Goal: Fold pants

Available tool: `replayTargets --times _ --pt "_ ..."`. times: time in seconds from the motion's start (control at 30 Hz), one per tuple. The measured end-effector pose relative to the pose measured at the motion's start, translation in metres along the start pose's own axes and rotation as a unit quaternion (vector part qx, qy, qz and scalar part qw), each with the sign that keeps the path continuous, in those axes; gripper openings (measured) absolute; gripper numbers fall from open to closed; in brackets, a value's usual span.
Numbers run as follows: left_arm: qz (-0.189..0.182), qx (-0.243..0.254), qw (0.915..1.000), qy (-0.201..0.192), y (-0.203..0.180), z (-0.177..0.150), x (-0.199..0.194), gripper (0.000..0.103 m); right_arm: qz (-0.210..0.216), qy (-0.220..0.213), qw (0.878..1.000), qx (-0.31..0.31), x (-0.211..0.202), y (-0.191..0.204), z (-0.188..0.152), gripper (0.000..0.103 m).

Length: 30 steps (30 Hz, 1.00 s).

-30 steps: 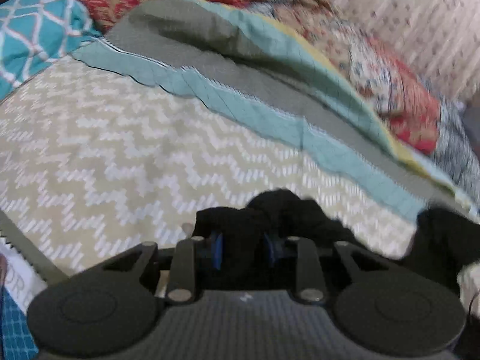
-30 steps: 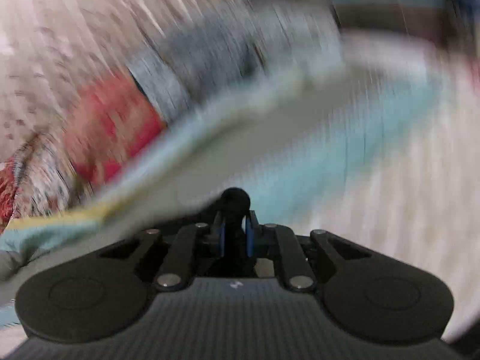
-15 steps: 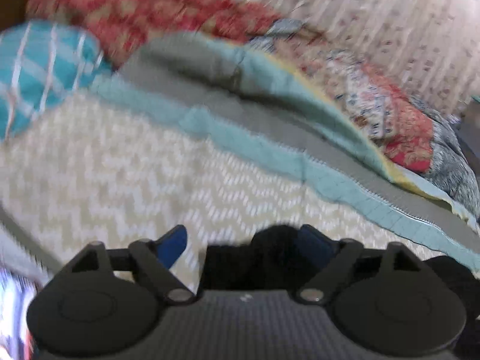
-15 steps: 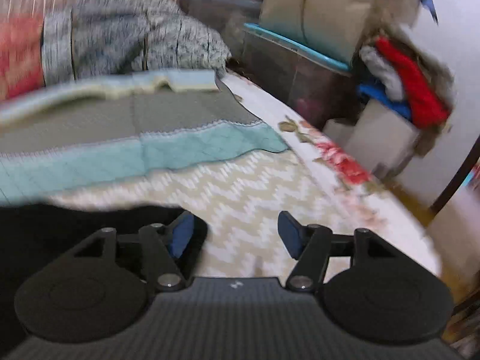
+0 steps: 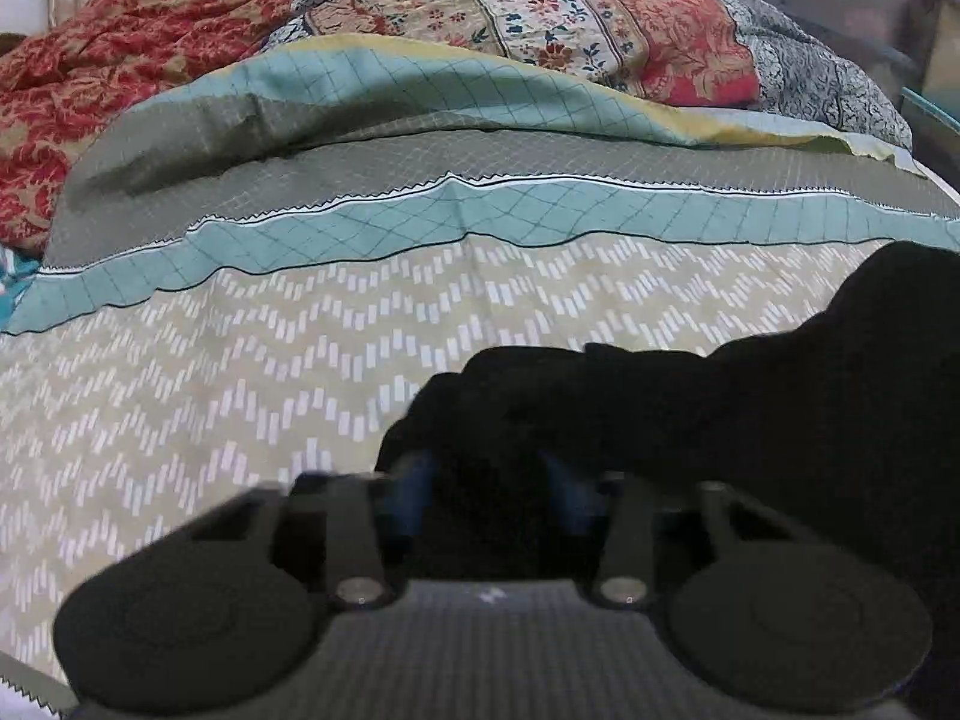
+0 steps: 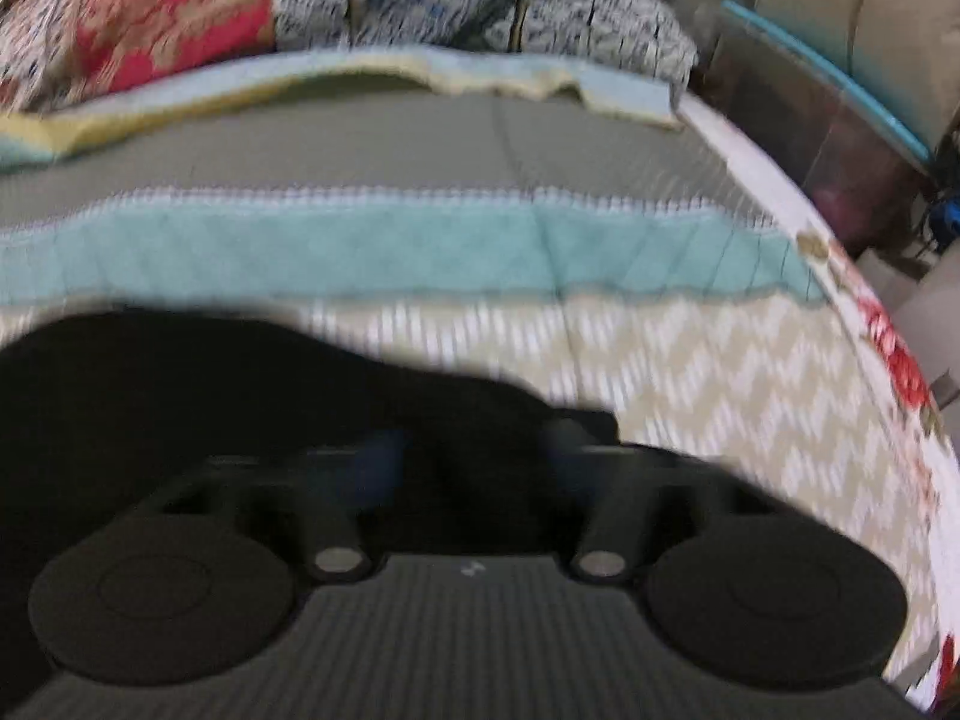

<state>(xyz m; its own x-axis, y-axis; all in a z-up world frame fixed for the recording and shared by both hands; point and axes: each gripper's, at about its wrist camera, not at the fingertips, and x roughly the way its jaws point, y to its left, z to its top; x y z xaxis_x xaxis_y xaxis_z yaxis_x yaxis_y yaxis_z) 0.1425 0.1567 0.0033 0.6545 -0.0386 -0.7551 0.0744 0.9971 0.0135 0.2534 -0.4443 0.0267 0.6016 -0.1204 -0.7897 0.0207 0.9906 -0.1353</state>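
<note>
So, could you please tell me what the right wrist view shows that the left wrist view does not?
Only the right wrist view shows the bed's side edge with a white flowered sheet, a dark bin with a teal lid beyond it, and the right gripper. Only the left wrist view shows the crumpled red cloth at the far left and the left gripper. Both show black pants between closing gripper fingers, the zigzag bedspread, its teal band and a patchwork quilt behind.
</note>
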Motion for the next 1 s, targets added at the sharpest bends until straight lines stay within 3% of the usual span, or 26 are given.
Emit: replayTargets --times 0.13,0.2,0.27,0.43,0.5,0.63,0.77,0.87,0.93,0.97,1.0 --pt "-0.016 -0.039 0.9989 -0.019 0.005 0.005 -0.023 0.013 0.032 -0.114 0.993 0.015 -0.075 0.006 -0.029 0.007" --pt "-0.029 -0.063 0.9969 -0.037 0.008 0.002 -0.041 0.012 0.047 -0.122 0.991 -0.001 -0.095 0.011 -0.045 0.007" --pt "-0.045 -0.085 0.9941 -0.05 0.014 -0.003 -0.057 0.012 0.054 -0.104 0.992 -0.037 -0.107 0.023 -0.076 0.007" --pt "-0.061 -0.113 0.9904 -0.05 0.021 -0.024 -0.082 0.012 0.088 -0.006 0.994 -0.063 -0.103 0.028 -0.13 0.009" --pt "-0.063 -0.116 0.9904 -0.041 0.019 -0.031 -0.086 0.013 0.091 -0.019 0.995 -0.043 -0.11 0.02 -0.127 0.014" --pt "-0.061 -0.123 0.9899 -0.038 0.014 -0.039 -0.091 0.013 0.099 -0.072 0.991 0.059 -0.117 -0.01 -0.086 0.046" --pt "-0.058 -0.131 0.9889 -0.04 0.011 -0.041 -0.093 0.013 0.122 -0.073 0.978 0.151 -0.103 -0.014 -0.047 0.069" --pt "-0.056 -0.132 0.989 -0.038 0.011 -0.04 -0.091 0.013 0.141 -0.036 0.972 0.186 -0.073 -0.004 -0.028 0.07" --pt "-0.054 -0.129 0.9895 -0.039 0.01 -0.039 -0.093 0.013 0.147 0.017 0.974 0.174 -0.047 0.01 -0.024 0.069" --pt "-0.053 -0.126 0.9897 -0.042 0.009 -0.039 -0.095 0.013 0.142 0.044 0.975 0.164 -0.035 0.018 -0.026 0.054" --pt "-0.051 -0.122 0.9901 -0.046 0.009 -0.037 -0.096 0.013 0.132 0.051 0.978 0.154 -0.029 0.023 -0.027 0.031"
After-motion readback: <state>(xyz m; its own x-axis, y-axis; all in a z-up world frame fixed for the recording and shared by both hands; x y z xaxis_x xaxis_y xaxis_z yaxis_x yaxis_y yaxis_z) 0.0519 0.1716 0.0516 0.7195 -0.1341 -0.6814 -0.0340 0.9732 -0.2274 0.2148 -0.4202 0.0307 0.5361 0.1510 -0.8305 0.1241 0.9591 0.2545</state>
